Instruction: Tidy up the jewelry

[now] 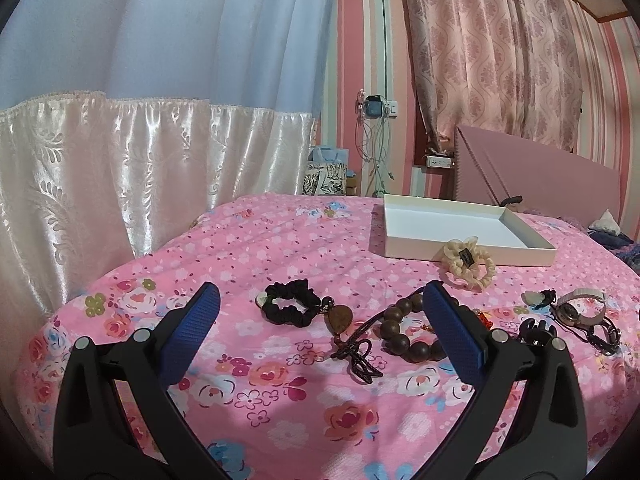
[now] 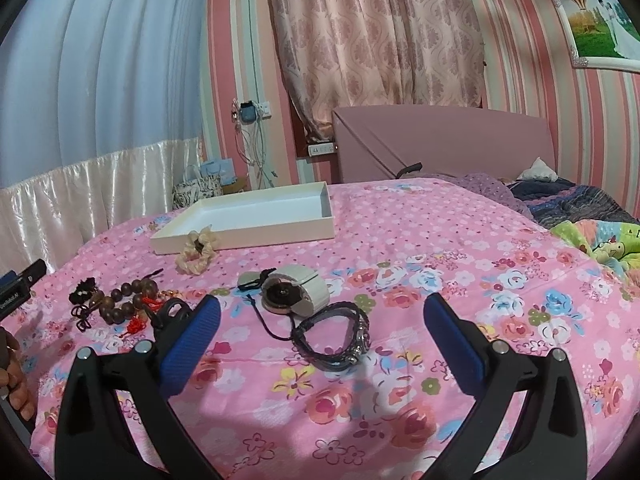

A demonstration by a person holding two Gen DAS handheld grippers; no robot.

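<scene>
Both grippers hover released above a bed [image 1: 280,420] with a pink floral sheet. The left gripper [image 1: 320,328] has its fingers spread around a wooden bead bracelet [image 1: 408,332], with a black scrunchie [image 1: 290,308] at 11 o'clock. The right gripper [image 2: 322,330] gapes over a black braided bracelet [image 2: 336,340] and a white-strapped watch [image 2: 296,290]. A cream scrunchie [image 1: 470,260] touches the empty white tray [image 1: 460,250] at 1 o'clock.

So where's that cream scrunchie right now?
The cream scrunchie lies on the pink floral bedspread, touching the near wall of the empty white box, beyond the wooden bead bracelet.
</scene>
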